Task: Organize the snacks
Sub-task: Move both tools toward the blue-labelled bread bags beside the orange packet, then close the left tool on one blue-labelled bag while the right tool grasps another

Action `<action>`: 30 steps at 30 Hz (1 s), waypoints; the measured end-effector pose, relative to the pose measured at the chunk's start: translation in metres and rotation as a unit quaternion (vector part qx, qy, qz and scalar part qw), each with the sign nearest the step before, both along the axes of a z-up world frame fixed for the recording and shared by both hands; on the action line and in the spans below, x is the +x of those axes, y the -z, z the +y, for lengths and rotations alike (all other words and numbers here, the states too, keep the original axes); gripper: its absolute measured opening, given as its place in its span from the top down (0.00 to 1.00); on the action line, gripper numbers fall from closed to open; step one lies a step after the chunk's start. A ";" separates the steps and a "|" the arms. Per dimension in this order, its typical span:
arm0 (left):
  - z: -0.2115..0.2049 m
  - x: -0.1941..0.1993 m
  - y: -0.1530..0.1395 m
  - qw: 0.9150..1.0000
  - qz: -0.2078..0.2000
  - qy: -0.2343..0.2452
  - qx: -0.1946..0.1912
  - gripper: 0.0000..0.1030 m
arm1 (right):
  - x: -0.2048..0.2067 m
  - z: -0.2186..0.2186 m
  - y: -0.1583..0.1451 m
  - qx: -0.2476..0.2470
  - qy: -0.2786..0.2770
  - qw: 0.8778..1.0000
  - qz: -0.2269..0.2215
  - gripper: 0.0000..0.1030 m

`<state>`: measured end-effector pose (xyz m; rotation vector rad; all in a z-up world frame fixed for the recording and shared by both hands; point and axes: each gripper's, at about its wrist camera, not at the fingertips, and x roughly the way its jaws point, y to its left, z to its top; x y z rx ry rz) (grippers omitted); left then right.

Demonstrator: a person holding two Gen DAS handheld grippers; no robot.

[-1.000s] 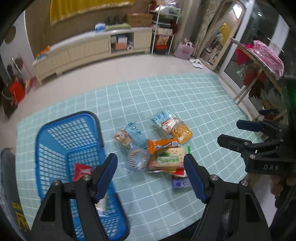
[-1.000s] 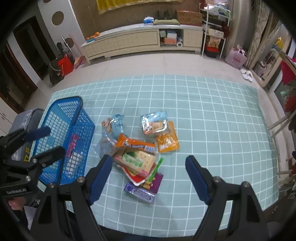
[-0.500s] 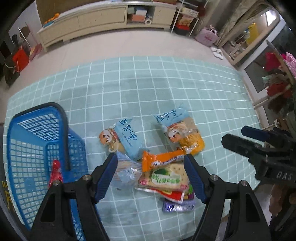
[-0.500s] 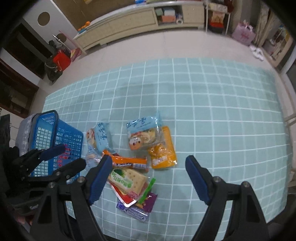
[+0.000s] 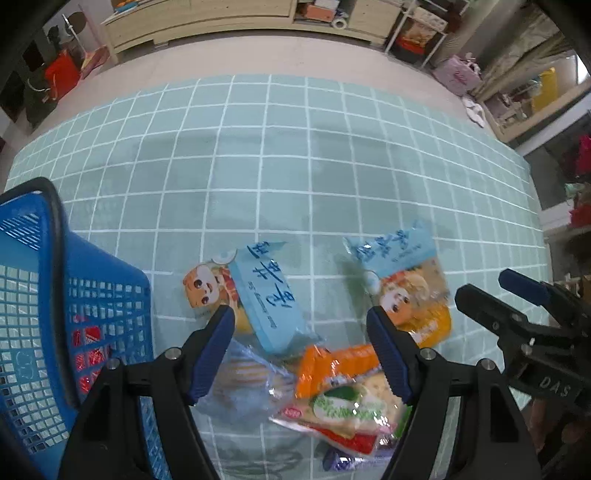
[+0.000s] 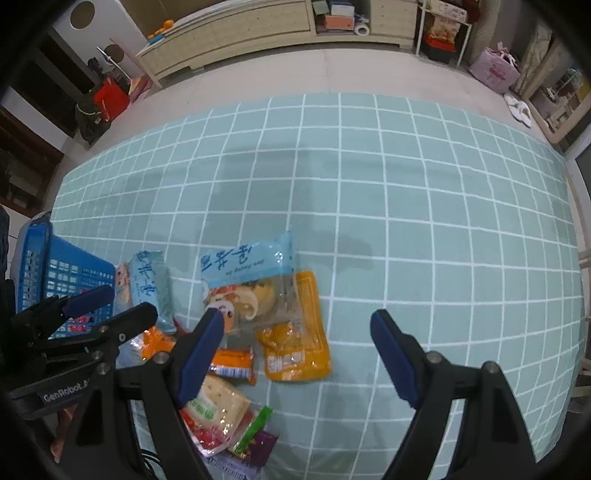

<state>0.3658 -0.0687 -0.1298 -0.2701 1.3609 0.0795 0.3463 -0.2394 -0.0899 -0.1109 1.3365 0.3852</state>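
Stretching under everything, a pale green checked cloth (image 5: pixel 280 155), with a long low cabinet (image 5: pixel 207 14) lining the far wall. Looking down from the left wrist: hovering with the left gripper (image 5: pixel 301 349) spread wide and holding nothing, straddling a blue-labelled snack bag (image 5: pixel 269 295) and a clear crumpled packet (image 5: pixel 240 384) just beside the blue basket (image 5: pixel 107 295), which is already keeping a red packet (image 5: pixel 86 349) inside. Lying further right, a second blue-labelled bag (image 5: pixel 399 266) overlapping a yellow pouch (image 5: pixel 436 325), plus an orange wrapper (image 5: pixel 332 365) and a cracker pack (image 5: pixel 351 410) heaped together. Looking down from the right wrist: hanging with the right gripper (image 6: pixel 297 345) equally wide and empty, above the yellow pouch (image 6: pixel 295 339) and that second bag (image 6: pixel 247 280), the basket (image 6: pixel 51 273) sitting well to the left. Probably choosing the next snack to lift; likely calling for lowering onto one bag, pinching a single edge cleanly, then carrying it across into the basket without dragging neighbours.
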 end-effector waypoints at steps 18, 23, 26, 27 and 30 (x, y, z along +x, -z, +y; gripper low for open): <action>0.027 0.004 0.017 0.996 -0.005 -0.069 0.055 0.30 | 0.018 0.015 0.025 -0.002 -0.014 1.000 0.009 0.18; 0.023 0.006 0.027 0.996 0.005 -0.063 0.070 0.26 | 0.019 0.024 0.028 -0.019 -0.028 0.999 0.005 0.18; 0.028 0.006 0.031 0.995 0.008 -0.075 0.072 0.24 | 0.020 0.026 0.030 -0.009 -0.031 0.999 0.014 0.18; 0.028 0.005 0.034 0.995 0.010 -0.075 0.072 0.22 | 0.021 0.026 0.031 -0.005 -0.032 0.999 0.017 0.18; 0.026 0.007 0.039 0.994 0.016 -0.067 0.082 0.20 | 0.022 0.031 0.035 -0.009 -0.036 0.999 0.021 0.18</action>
